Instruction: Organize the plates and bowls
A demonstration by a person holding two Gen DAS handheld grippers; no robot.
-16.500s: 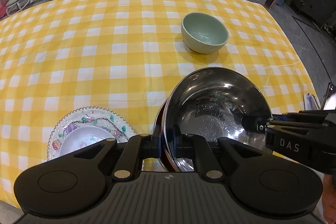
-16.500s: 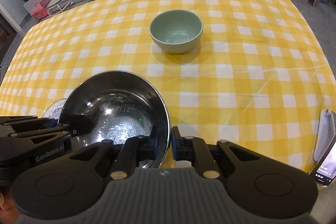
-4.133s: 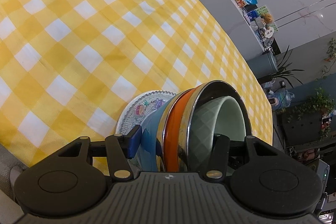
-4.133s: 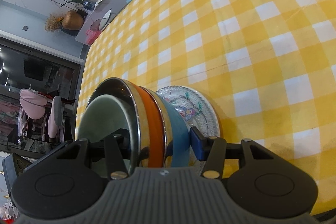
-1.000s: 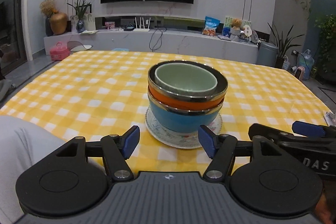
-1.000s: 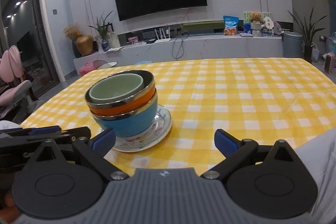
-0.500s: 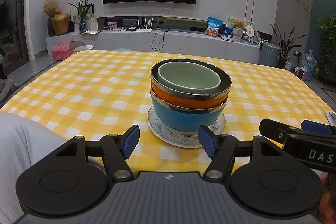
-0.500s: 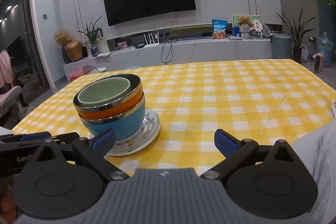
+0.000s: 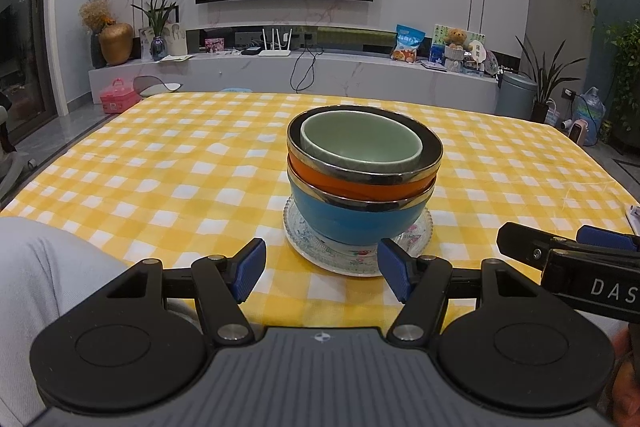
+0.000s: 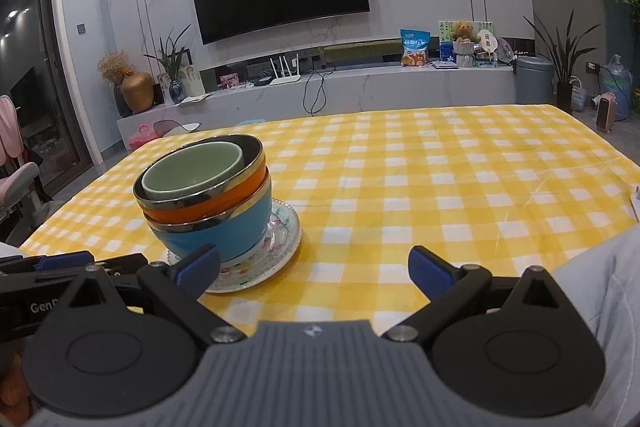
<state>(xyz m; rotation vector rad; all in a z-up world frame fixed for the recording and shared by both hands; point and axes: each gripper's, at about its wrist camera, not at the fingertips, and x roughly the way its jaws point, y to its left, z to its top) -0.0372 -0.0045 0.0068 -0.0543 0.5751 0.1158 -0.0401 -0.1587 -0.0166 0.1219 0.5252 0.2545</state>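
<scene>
A stack stands near the front of the yellow checked table: a patterned glass plate at the bottom, a blue bowl on it, an orange steel-rimmed bowl in that, and a green bowl nested on top. The same stack shows in the right wrist view, with the blue bowl on the plate. My left gripper is open, just in front of the stack, touching nothing. My right gripper is open wide to the right of the stack, with nothing in it.
A person's grey-clad legs lie at the table's near edge on both sides. A white object sits at the table's right edge. Behind the table are a TV wall, a low shelf and a grey bin.
Both grippers have drawn back a little toward the table's near edge and stay open. The stack has not moved.
</scene>
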